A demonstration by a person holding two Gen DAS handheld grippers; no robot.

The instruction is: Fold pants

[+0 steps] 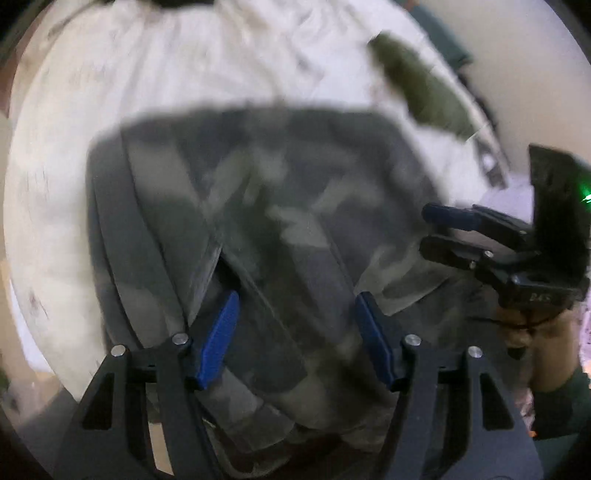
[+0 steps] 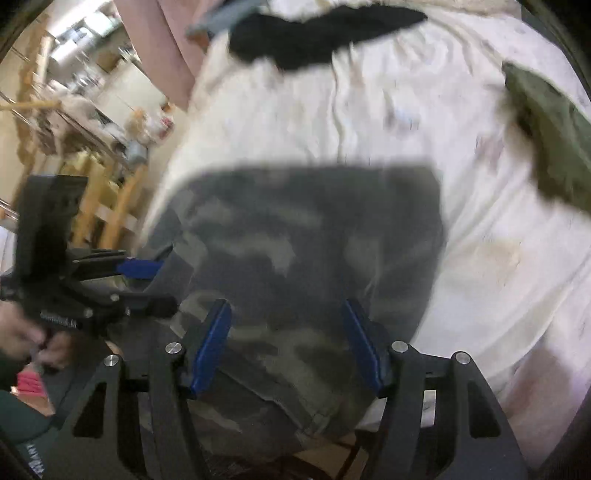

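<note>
The grey and green camouflage cloth pants (image 1: 258,206) lie on the wrinkled white bed sheet (image 1: 110,92), under both tools. The left gripper (image 1: 295,332) and right gripper (image 2: 286,343) have fingers apart, holding nothing. Pants look soft and floppy; grab the edge at 6 o'clock

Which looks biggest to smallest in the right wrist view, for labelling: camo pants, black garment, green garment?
1. camo pants, clearly largest, though nearest the camera.
2. black garment and green garment look alike; both are partly cut off, so unranked.
</note>
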